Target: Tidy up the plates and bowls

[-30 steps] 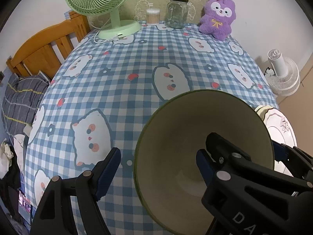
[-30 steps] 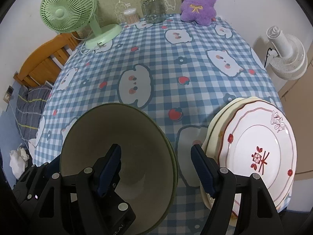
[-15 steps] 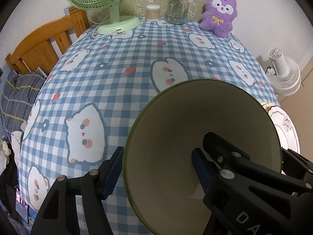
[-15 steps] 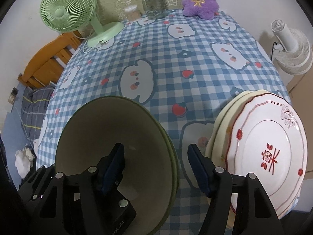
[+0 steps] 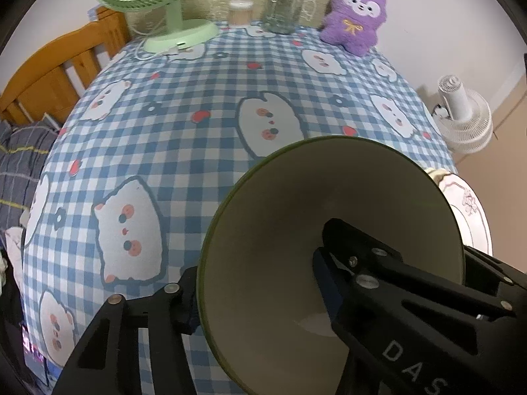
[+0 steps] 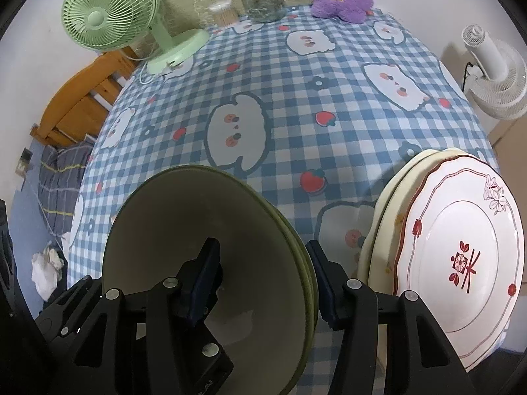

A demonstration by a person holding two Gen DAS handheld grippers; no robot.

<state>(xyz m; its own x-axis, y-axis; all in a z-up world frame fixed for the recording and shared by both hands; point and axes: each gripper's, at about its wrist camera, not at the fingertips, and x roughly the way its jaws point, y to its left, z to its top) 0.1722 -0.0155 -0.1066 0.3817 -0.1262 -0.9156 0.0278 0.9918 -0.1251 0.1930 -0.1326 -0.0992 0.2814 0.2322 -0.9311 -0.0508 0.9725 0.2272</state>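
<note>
My left gripper (image 5: 257,293) points steeply down at the near edge of the checked tablecloth (image 5: 204,144), straddling the left wall of the green bowl (image 5: 296,217). Its outer finger sits outside the rim and its inner finger reaches down inside. The jaws have just been closing, and the bowl wall is between them. The outer pad now looks to be right against the rim, but I cannot tell from this view whether both pads are pressing yet. A second ago that outer finger stood well clear of the bowl, with tablecloth showing between them; now that gap is gone.

My right gripper (image 6: 263,283) is tipped down just as steeply and straddles the right wall of the same green bowl (image 6: 197,230), which sits on at least one more green bowl nested beneath it. One finger is inside, the other just outside the rims. These jaws have also just been closing around the wall; the outer pad is right at the rim, and again I cannot say that it clamps. Earlier it stood off toward the plates.

The stack of plates (image 6: 461,263), a red-patterned one on top, lies just right of the bowls at the table's near right corner.
</note>
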